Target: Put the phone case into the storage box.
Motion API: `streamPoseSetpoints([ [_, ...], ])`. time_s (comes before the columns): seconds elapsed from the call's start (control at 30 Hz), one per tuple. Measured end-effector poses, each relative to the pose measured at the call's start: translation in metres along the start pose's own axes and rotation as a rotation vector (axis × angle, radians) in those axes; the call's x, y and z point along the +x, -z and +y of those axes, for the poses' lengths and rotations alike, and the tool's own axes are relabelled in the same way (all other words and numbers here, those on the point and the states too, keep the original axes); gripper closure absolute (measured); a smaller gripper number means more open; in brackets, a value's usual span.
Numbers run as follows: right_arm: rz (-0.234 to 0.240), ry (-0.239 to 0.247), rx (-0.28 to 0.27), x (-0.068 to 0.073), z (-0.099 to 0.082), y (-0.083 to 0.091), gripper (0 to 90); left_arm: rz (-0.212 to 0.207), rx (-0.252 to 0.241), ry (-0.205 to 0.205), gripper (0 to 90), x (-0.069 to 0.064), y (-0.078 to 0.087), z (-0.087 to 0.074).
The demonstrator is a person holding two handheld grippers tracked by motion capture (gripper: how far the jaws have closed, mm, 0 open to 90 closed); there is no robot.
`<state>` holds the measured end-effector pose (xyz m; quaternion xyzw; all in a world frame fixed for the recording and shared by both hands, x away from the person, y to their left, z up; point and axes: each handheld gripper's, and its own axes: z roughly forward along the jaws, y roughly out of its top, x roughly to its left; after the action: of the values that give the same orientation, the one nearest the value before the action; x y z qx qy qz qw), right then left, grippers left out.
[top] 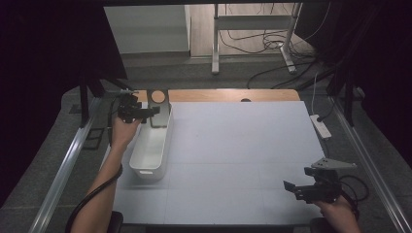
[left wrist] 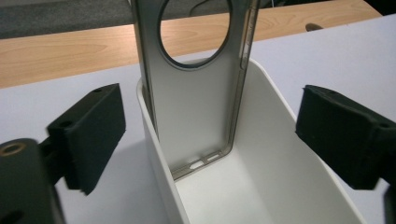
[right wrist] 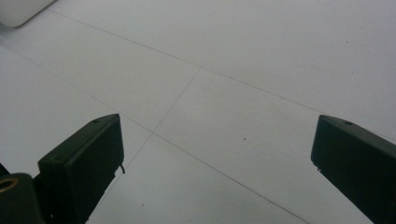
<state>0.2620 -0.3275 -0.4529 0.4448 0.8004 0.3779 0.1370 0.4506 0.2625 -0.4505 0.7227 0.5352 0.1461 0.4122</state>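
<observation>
At the far-left corner of the table [top: 233, 145]: white bin [top: 150, 148], long and narrow, its length running front to back, set near the table's left edge. Inside it, at the far end, a phone case [top: 159, 109], grey with a round cut-out near its top, stands nearly upright and leans on the bin's far wall; in the left gripper view its lower edge rests on the bin floor and its upper part rises well above the rim.

Left gripper [top: 145, 112]: held at the bin's far end, just beside the phone case. Jaws spread wide, one on each side of the case, pads apart from it; nothing pinched.

Right gripper [top: 290, 188]: near the table's front-right corner, well apart from the bin. Jaws spread wide over bare surface, nothing between them.

Open room: the whole middle and right of the white surface, from the bin across to the right gripper.

Edges: a wooden strip [top: 233, 95] runs along the far edge behind the bin; metal rails [top: 63, 170] flank the table left and right.

Surroundings: a power strip [top: 320, 126] lies off the right edge; beyond the far edge stand a frame's legs [top: 214, 48] with loose cables [top: 262, 43] on the floor.
</observation>
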Motion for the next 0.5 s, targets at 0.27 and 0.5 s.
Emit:
streamPoseSetpoints([
  [0.27, -0.007, 0.008, 0.002, 0.0006, 0.0000, 0.0002, 2.9, -0.016, -0.013, -0.042, 2.2, -0.0050, 0.0057, -0.0012],
  [0.5, -0.009, 0.006, -0.005, 0.0009, -0.0005, 0.0010, 2.9, -0.016, 0.000, -0.090, 0.4, -0.0090, 0.0084, -0.0030],
])
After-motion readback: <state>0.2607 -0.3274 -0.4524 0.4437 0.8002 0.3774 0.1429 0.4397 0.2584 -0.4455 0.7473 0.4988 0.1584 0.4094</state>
